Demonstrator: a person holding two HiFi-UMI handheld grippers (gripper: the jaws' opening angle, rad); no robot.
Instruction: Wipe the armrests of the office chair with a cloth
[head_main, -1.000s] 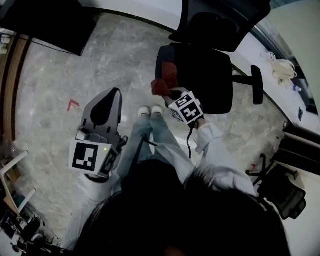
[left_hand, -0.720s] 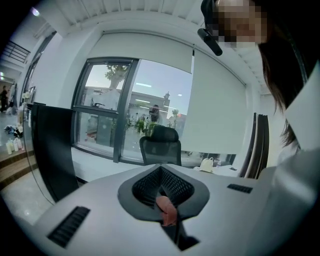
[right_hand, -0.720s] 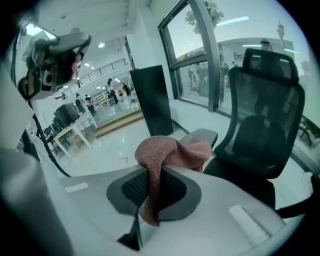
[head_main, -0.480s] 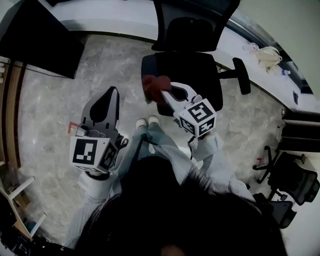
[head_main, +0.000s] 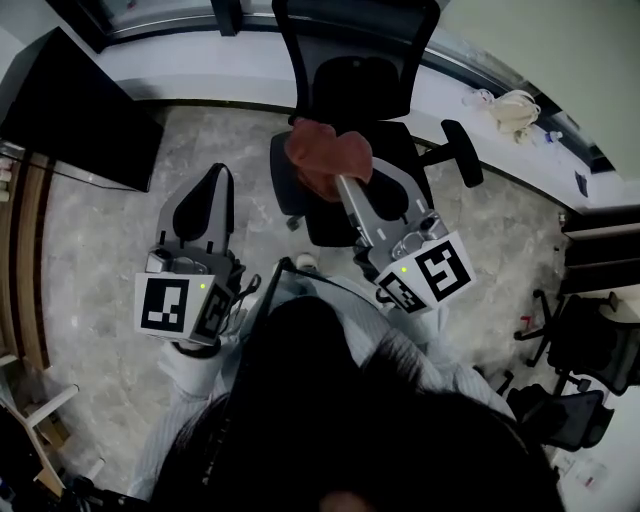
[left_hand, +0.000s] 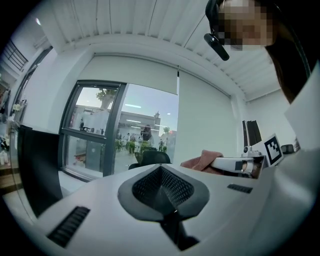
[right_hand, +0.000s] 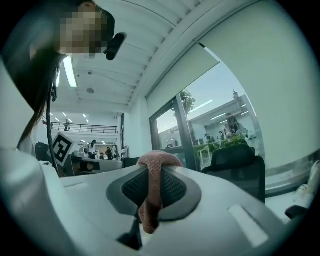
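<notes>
Now right gripper over chair, pinching cloth; left gripper closed, empty.

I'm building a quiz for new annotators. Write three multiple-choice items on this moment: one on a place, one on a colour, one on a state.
1. Where is the cloth?
A) on the floor
B) in the right gripper
C) in the left gripper
2. What colour is the chair?
A) black
B) white
C) green
3. How is the left gripper?
A) wide open
B) shut on the cloth
C) shut, empty

Answers:
1. B, the cloth is pinched between its jaws.
2. A, seat and back are black.
3. C, its jaws meet with nothing between.
</notes>
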